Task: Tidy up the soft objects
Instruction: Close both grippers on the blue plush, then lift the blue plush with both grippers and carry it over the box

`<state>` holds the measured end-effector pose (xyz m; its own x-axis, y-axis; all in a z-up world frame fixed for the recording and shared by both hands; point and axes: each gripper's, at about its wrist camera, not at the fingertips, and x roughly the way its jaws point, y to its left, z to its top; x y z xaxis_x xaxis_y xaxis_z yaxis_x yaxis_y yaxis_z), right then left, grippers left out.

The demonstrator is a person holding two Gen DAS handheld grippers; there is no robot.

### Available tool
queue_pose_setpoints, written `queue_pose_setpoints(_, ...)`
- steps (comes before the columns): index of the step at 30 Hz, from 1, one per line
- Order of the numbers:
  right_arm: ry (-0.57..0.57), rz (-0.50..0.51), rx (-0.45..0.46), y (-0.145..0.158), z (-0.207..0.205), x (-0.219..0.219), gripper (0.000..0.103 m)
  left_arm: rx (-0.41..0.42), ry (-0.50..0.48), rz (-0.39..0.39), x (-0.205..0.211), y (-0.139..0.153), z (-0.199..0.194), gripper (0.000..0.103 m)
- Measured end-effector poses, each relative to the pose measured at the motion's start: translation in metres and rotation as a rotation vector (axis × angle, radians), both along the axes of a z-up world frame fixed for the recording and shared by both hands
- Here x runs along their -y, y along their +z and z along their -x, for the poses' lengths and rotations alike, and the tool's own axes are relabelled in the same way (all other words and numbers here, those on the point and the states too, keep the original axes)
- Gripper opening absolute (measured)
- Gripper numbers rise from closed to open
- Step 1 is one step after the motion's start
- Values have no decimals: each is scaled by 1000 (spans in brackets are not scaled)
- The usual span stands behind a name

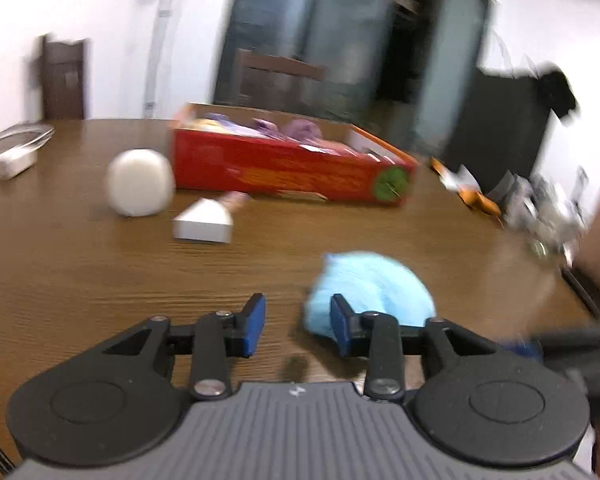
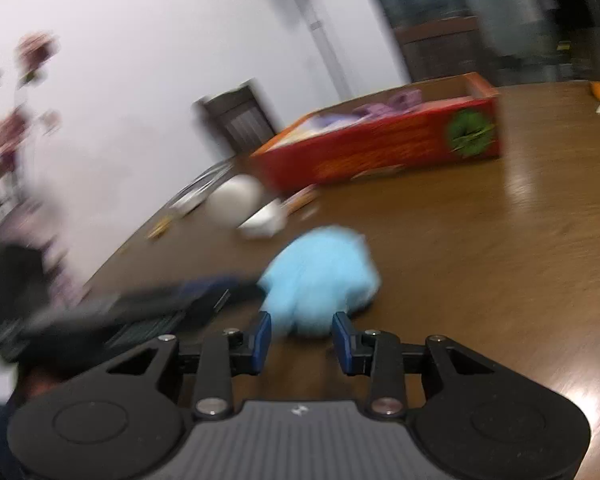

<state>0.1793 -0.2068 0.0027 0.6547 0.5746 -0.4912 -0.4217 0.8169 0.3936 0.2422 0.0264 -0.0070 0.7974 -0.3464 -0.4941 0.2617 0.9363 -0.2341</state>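
A light blue plush (image 1: 374, 282) lies on the brown wooden table (image 1: 80, 280). My left gripper (image 1: 298, 326) is open just to the left of it; its right finger (image 1: 340, 328) stands in front of the plush's near edge, and only bare table shows in the gap. In the right wrist view the blue plush (image 2: 320, 276) lies just past my right gripper (image 2: 303, 340), which is open, with the plush's near edge at the fingertips. The blurred left gripper (image 2: 160, 304) reaches the plush from the left. A red box (image 1: 284, 168) (image 2: 380, 152) at the back holds purple soft things (image 1: 300, 128).
A white round soft object (image 1: 140, 188) (image 2: 236, 200) and a small white wedge-shaped box (image 1: 202, 222) sit in front of the red box. A glass dish (image 1: 16, 140) lies far left, and orange-and-white clutter (image 1: 472, 192) crowds the right edge. A dark chair (image 1: 62, 80) stands behind.
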Motion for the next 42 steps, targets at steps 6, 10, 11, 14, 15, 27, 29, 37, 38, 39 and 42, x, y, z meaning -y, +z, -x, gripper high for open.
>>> queue_pose_setpoints(6, -99, -37, 80, 14, -11, 25, 41, -44, 30, 172, -20, 7, 12, 48)
queue_pose_setpoints(10, -133, -94, 40, 2, -49, 36, 54, -78, -46, 164, 11, 1, 8, 48)
queue_pose_setpoints(11, -126, -113, 19, -1, -58, 38, 54, -84, -54, 156, 17, -2, 6, 48)
queue_pose_setpoints(14, -104, -150, -34, -10, -72, 34, 54, -100, -64, 165, 24, -7, -2, 48)
queue_pose_setpoints(15, -90, -149, -41, -11, -76, 31, 53, -109, -65, 174, 24, -8, -5, 48)
queue_pose_setpoints(27, -105, -124, -8, 9, -80, 33, 36, -83, -127, 241, 27, 16, -38, 39)
queue_pose_setpoints(29, -125, -126, 39, 29, -95, 43, 36, -55, -171, 255, 33, 37, -68, 39)
queue_pose_setpoints(37, -205, -29, 103, 96, -240, 75, 35, -122, -236, 240, 84, 78, -233, 40)
queue_pose_setpoints(38, -203, -1, 91, 96, -260, 75, 35, -147, -222, 236, 89, 75, -253, 40)
queue_pose_setpoints(39, -204, 10, 75, 94, -276, 75, 35, -160, -217, 225, 93, 72, -267, 38)
queue_pose_setpoints(42, -201, 57, 4, 79, -328, 71, 35, -201, -191, 203, 97, 60, -305, 37)
